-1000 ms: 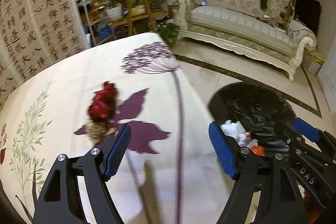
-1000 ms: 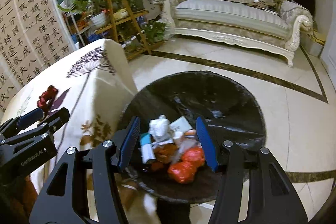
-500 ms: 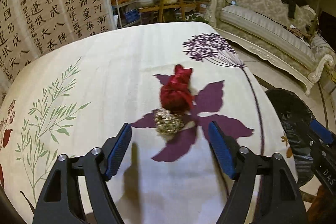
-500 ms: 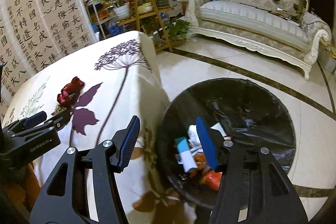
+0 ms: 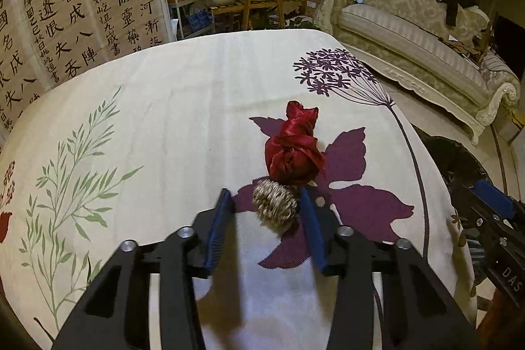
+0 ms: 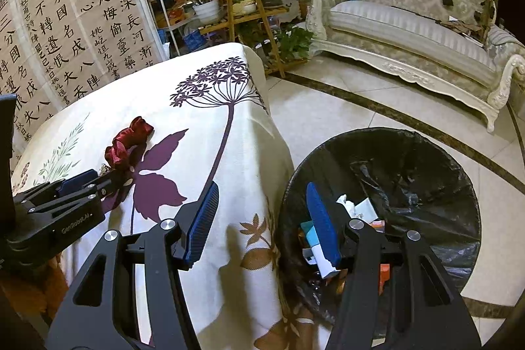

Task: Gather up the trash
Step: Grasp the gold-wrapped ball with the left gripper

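Observation:
A brown-gold woolly ball lies on the floral tablecloth, touching a red satin scrunchie behind it. My left gripper is low over the table with the ball between its blue pads; the right pad touches the ball, the left pad stands a little off it. The scrunchie and the left gripper also show in the right wrist view. My right gripper is open and empty, above the table edge and the black-lined trash bin.
The bin holds several pieces of trash and stands on the tiled floor right of the table. A sofa is across the room. A plant stand and a calligraphy screen stand behind the table.
My left gripper has moved forward and down to the ball and narrowed around it. My right gripper has swung left from over the bin toward the table edge.

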`<move>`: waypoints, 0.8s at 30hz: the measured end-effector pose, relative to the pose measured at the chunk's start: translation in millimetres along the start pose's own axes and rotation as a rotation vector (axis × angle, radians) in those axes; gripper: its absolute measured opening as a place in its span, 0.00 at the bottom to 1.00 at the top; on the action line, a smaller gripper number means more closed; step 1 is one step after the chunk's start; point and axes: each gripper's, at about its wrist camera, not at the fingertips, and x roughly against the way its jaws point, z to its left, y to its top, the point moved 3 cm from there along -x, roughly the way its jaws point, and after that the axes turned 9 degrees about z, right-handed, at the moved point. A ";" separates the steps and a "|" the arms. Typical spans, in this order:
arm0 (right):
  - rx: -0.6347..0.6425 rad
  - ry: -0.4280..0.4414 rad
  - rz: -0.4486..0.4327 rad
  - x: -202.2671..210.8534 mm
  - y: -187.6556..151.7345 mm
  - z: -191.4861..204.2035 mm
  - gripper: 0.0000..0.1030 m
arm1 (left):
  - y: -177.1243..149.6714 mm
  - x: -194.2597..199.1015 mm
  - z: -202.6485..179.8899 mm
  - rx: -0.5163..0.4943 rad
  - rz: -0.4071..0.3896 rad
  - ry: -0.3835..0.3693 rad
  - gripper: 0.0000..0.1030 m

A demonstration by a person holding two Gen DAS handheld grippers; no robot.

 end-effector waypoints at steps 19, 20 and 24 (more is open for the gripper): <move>0.023 -0.002 0.003 -2.6 1.6 12.8 0.53 | -2.3 6.8 23.6 0.032 -0.024 0.000 0.18; 0.027 0.000 0.004 -3.1 2.1 15.1 0.53 | -1.8 7.9 26.7 0.038 -0.028 0.006 0.18; 0.044 0.006 0.002 -3.4 4.9 25.9 0.53 | -3.0 9.9 40.1 0.053 -0.039 0.034 0.18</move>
